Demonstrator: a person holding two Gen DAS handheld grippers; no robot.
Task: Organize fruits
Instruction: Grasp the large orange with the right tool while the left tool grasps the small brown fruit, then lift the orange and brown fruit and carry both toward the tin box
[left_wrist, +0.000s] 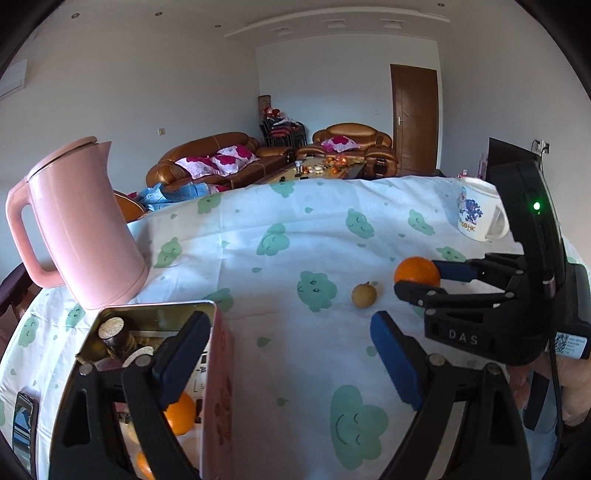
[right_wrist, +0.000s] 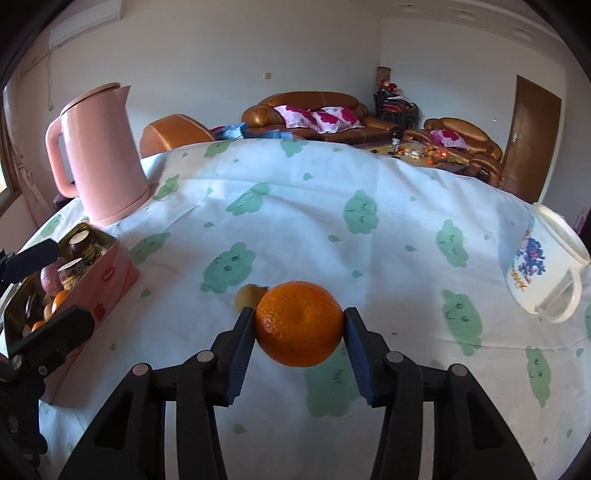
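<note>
An orange (right_wrist: 299, 314) sits between the blue pads of my right gripper (right_wrist: 300, 328), which press on both of its sides. The left wrist view shows the same orange (left_wrist: 415, 269) in the right gripper (left_wrist: 419, 278) at the right. Just behind and left of it a small brown fruit (right_wrist: 248, 295) (left_wrist: 364, 294) lies on the cloth. My left gripper (left_wrist: 291, 354) stands wide open and holds nothing, its left finger over an open pink tin (left_wrist: 221, 387) (right_wrist: 110, 273) with oranges and other fruit inside.
A pink kettle (left_wrist: 81, 229) (right_wrist: 103, 155) stands behind the tin at the left. A white printed mug (left_wrist: 476, 212) (right_wrist: 543, 266) stands at the right. A phone (left_wrist: 24, 424) lies near the left table edge. A cloud-print cloth (right_wrist: 332, 184) covers the table.
</note>
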